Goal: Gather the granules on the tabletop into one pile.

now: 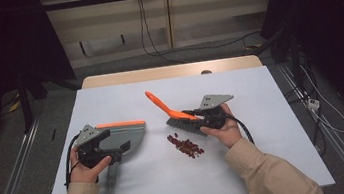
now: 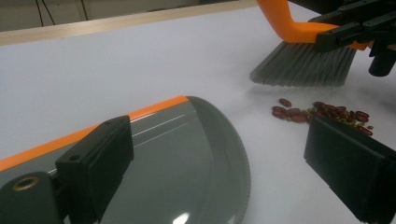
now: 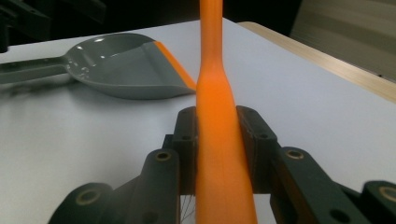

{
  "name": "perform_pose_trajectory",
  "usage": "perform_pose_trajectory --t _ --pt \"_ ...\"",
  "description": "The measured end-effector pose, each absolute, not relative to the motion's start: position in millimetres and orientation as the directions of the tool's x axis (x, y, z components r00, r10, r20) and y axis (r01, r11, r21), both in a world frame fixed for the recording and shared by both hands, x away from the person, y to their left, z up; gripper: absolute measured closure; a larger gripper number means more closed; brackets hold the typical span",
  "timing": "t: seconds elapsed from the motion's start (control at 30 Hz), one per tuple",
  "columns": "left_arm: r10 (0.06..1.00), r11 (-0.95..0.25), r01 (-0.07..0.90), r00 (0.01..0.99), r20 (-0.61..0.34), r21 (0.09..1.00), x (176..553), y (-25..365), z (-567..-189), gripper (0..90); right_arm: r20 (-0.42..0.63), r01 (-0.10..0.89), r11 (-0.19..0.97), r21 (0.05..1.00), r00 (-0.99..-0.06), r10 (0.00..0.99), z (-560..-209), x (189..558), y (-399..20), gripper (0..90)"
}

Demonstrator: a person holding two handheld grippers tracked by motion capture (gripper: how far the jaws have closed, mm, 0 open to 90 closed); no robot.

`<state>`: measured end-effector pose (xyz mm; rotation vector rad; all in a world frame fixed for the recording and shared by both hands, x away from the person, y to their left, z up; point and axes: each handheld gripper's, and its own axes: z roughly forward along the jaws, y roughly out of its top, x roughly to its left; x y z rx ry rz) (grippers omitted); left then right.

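R hand-held gripper (image 3: 219, 140) clamped on brush (image 1: 175, 114) handle; L hand-held gripper (image 2: 219, 163) apart, over dustpan (image 2: 187, 154).

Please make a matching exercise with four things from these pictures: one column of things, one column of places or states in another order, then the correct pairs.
Things:
1. orange-handled brush with grey bristles
2. grey plastic dustpan with orange lip
3. pile of dark red beans
4. left gripper

States:
A. loose on the white table, between the two tools
B. clamped in the right gripper
C. jaws open
D. flat on the table, left side

Pairs: 1-B, 2-D, 3-A, 4-C
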<state>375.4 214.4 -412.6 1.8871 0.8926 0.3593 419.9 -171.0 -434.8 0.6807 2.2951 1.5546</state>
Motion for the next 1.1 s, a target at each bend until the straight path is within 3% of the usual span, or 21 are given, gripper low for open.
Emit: perform_pose_trajectory --t 0.33,1.1 --pt "0.716 -0.238 0.426 0.684 -0.139 0.873 375.3 215.6 -411.9 8.2 0.017 0.175 0.32 0.931 -0.898 0.44 -437.1 434.4 -167.9 71.2" --pt "0.712 -0.23 0.432 0.685 -0.151 0.872 375.8 218.1 -411.3 8.2 -0.054 0.089 0.385 0.919 -0.937 0.345 -441.5 460.2 -142.4 71.2"
